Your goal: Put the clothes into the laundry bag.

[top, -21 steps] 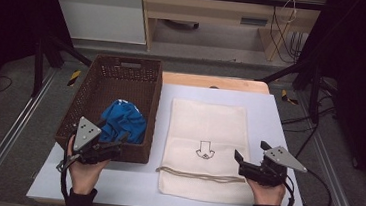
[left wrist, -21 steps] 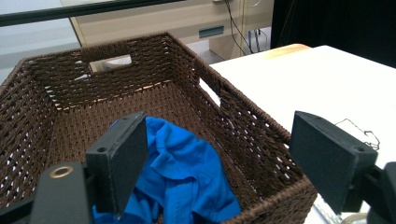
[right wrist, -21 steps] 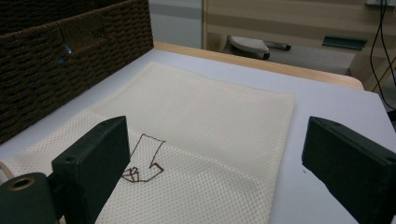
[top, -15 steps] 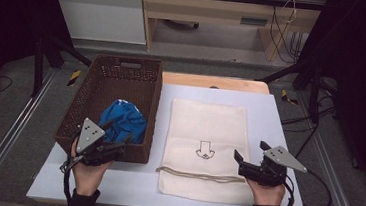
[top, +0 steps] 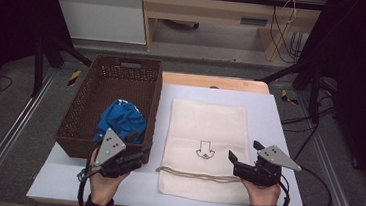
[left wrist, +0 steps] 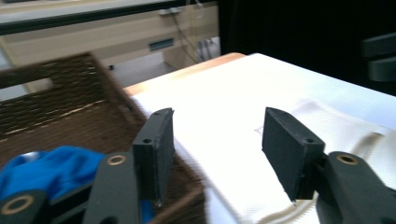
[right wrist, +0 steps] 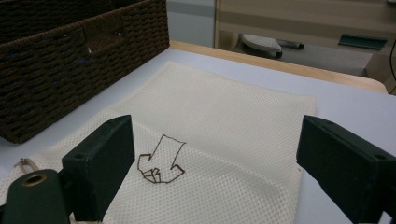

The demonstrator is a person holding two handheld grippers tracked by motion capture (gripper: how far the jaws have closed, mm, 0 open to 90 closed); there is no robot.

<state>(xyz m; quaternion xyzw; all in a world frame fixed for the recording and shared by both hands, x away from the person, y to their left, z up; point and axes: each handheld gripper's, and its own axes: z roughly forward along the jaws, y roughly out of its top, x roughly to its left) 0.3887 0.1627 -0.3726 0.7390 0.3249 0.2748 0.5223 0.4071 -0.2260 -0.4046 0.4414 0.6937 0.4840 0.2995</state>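
Our counter (top: pixel 290 117) is a pale sheet on a wooden top, with a dark floor and a light wooden bench behind it, and on it stand a brown wicker basket (top: pixel 95 110) at the left and a cream mesh drawstring bag (top: pixel 209 125) lying flat just beside it. Over the last moment the left claw (top: pixel 138 155) has slid a little to the right along the basket's near wall, so that it now sits at the basket's near right corner, close to the blue cloth (top: pixel 119 120) bundled in the basket's near end. In the left gripper view its jaws stand wide apart with nothing between them, the blue cloth low at the left and the bag's edge past the right jaw. The right claw (top: pixel 232 160) has not moved: it rests over the bag's near end by the drawstring, jaws spread wide and empty, the arrow print (right wrist: pixel 161 161) between them in the right gripper view. We judge that the work is only starting, the left claw lining up to take the cloth while the right waits at the bag's mouth.
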